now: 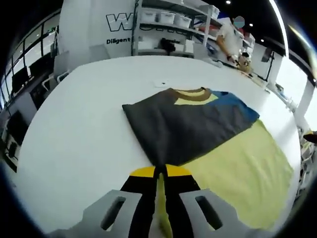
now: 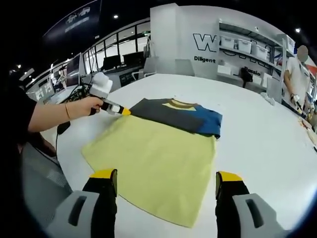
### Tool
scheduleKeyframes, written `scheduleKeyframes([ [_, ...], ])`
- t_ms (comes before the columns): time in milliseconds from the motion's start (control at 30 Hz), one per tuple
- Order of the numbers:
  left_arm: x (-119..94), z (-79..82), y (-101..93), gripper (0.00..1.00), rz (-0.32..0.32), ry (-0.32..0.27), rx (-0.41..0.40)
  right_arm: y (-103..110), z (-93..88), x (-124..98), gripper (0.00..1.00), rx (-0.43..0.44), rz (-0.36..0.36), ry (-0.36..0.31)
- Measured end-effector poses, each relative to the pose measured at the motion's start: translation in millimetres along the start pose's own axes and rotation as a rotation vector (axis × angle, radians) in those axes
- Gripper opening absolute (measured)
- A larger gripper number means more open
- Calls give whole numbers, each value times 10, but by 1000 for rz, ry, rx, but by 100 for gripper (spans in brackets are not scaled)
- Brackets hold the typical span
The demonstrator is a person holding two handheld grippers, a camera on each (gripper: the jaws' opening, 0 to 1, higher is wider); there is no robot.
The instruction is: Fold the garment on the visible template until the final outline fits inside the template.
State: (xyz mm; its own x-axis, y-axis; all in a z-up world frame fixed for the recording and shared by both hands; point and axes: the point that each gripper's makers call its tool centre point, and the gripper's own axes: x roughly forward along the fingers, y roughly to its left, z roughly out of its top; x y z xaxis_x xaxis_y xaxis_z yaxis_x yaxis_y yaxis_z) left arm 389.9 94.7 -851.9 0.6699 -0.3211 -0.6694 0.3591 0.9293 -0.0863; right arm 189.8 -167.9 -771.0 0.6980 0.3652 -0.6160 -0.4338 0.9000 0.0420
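My left gripper (image 1: 161, 198) has its jaws pinched together on the near edge of the shirt (image 1: 198, 131), the dark grey cloth caught between the yellow tips. My right gripper (image 2: 166, 191) hangs above the near hem with its jaws spread wide and nothing in them. The shirt lies flat on the white surface (image 1: 79, 124): a wide pale yellow body, with a dark grey part folded across it near the brown collar (image 1: 190, 94) and a blue patch (image 1: 237, 104) beside that. In the right gripper view the same shirt (image 2: 158, 158) spreads out ahead of me, grey and blue at its far end, and my left gripper (image 2: 111, 106) shows at the shirt's far left corner, held in my hand (image 2: 81, 106) with the forearm reaching in from the left. I cannot make out a separate template outline under the cloth. Around the shirt the surface is bare except for a small pale thing (image 1: 161, 83) lying beyond the collar, too small to tell what it is. Past the far edge stand white shelves (image 2: 247, 49) holding bins, a wall with large lettering (image 1: 119, 22), and a person (image 2: 297, 69) in white at the right end. To the left in the right gripper view are desks with dark monitors (image 2: 111, 62) and a tangle of cables (image 2: 77, 91).
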Motion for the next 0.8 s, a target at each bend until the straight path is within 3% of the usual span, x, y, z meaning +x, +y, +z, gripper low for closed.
scheduleKeyframes([
  [267, -92, -51, 313, 3, 30, 20, -10, 58, -59, 67, 80, 8, 16, 27],
  [467, -117, -59, 378, 4, 50, 25, 57, 93, -106, 99, 80, 13, 27, 44],
  [567, -121, -60, 377, 5, 37, 24, 48, 98, -122, 114, 80, 16, 31, 50],
  [667, -128, -48, 441, 11, 57, 20, 26, 99, -134, 124, 80, 17, 31, 55],
  [700, -161, 37, 450, 13, 61, -19, 77, 91, -138, 127, 80, 20, 29, 56],
  [800, -279, 133, 396, 30, 32, -53, 48, 72, -124, 126, 82, 32, 26, 46],
])
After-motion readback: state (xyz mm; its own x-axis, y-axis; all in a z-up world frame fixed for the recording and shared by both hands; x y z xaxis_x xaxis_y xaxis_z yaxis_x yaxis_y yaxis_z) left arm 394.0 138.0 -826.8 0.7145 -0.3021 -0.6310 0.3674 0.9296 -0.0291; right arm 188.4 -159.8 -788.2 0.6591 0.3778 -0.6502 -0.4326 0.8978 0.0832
